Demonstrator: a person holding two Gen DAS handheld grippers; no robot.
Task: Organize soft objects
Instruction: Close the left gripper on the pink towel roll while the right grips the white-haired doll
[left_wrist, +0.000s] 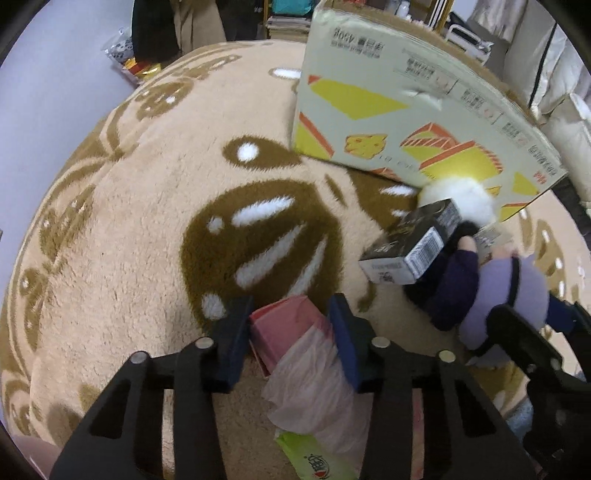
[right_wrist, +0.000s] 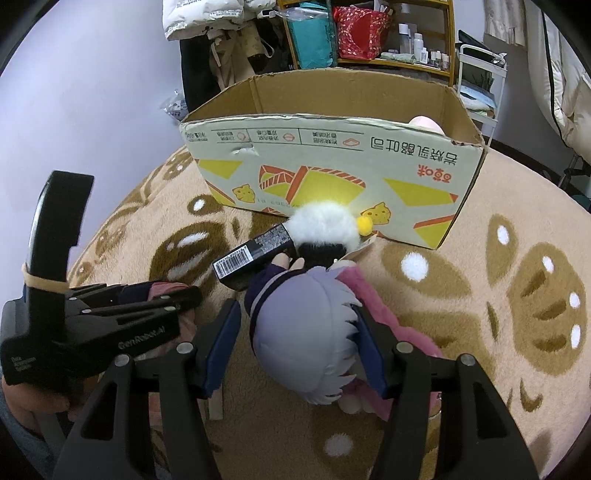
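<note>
My left gripper (left_wrist: 290, 325) is shut on a pink tissue pack (left_wrist: 284, 328) with a thin tissue (left_wrist: 310, 384) hanging from it, low over the rug. My right gripper (right_wrist: 299, 325) is shut on a plush doll with a lavender head (right_wrist: 306, 347) and dark blue clothes (right_wrist: 266, 288); the doll also shows in the left wrist view (left_wrist: 491, 295). A white fluffy plush (right_wrist: 325, 225) and a black barcoded box (right_wrist: 251, 258) lie just ahead of the doll. An open cardboard box (right_wrist: 332, 162) stands behind them, with a pink object (right_wrist: 424, 123) inside.
A beige and brown plush rug (left_wrist: 129, 240) covers the floor. A pink plush (right_wrist: 376, 314) lies under the doll. A green packet (left_wrist: 314, 458) lies below the left gripper. Shelves with bags and bottles (right_wrist: 369, 33) stand behind the cardboard box. The left gripper body (right_wrist: 92, 321) is close at the left.
</note>
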